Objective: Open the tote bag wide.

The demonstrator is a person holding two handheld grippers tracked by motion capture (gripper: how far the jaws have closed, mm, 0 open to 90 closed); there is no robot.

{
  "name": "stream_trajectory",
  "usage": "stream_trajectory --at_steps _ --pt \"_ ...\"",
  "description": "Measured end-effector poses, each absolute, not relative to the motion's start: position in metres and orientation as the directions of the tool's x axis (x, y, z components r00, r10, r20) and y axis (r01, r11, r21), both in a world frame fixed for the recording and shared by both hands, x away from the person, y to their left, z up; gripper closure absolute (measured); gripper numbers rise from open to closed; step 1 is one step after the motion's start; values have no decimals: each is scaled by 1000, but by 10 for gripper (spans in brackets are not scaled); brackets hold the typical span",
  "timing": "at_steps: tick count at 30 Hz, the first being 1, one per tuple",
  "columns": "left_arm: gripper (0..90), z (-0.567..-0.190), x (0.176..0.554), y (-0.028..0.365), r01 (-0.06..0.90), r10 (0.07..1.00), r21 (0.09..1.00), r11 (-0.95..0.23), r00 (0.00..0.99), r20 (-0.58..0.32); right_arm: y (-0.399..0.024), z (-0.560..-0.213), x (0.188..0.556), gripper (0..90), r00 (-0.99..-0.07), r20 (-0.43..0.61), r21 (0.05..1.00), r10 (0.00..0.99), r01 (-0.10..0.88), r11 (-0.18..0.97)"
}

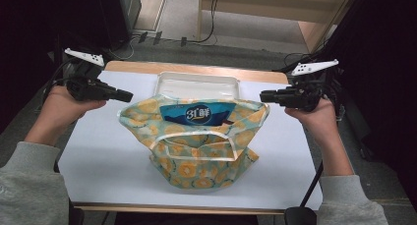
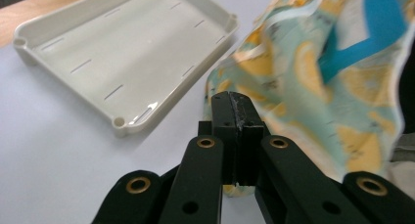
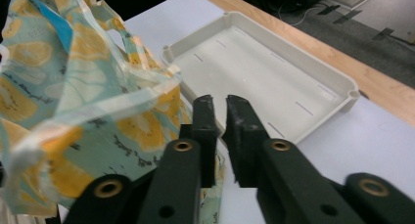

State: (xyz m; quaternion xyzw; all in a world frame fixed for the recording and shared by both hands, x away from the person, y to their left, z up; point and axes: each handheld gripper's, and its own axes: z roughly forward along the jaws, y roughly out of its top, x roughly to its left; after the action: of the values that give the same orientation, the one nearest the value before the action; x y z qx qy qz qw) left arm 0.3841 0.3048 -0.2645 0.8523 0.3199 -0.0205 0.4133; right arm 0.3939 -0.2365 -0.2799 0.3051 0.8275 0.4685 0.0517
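Two grippers hold one fabric bag (image 1: 196, 146) stretched between them at the centre of the high view, its mouth pulled wide left and right. It is pale blue-green cloth printed with orange citrus slices, and a blue packet (image 1: 196, 115) stands inside the mouth with white lettering showing. My left gripper (image 1: 127, 95), left of centre in that frame, has its jaws pressed together on the bag's left edge. My right gripper (image 1: 265, 96), right of centre, is pinched on the right edge; in the right gripper view a slim gap remains between the jaw tips, with cloth caught lower down. Just behind the bag, toward the top of the frame, lies a white tray (image 1: 196, 77) on the white table (image 1: 108, 156).
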Motion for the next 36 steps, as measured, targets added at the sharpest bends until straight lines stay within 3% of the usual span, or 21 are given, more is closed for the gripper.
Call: stream_trajectory --at_steps 1,16,24,36 --pt "900 -261 383 304 558 529 693 -456 796 -294 -236 -276 393 900 -806 199 808 558 457 372" --pt "900 -232 366 272 494 467 715 -495 845 -260 -206 -234 375 900 -863 141 826 484 373 423" --pt "900 -232 358 252 463 440 709 -533 867 -235 -189 -228 362 900 -892 119 825 435 333 456" --pt "900 -252 357 239 483 431 689 -540 862 -266 -177 -235 347 900 -914 113 816 389 309 489"
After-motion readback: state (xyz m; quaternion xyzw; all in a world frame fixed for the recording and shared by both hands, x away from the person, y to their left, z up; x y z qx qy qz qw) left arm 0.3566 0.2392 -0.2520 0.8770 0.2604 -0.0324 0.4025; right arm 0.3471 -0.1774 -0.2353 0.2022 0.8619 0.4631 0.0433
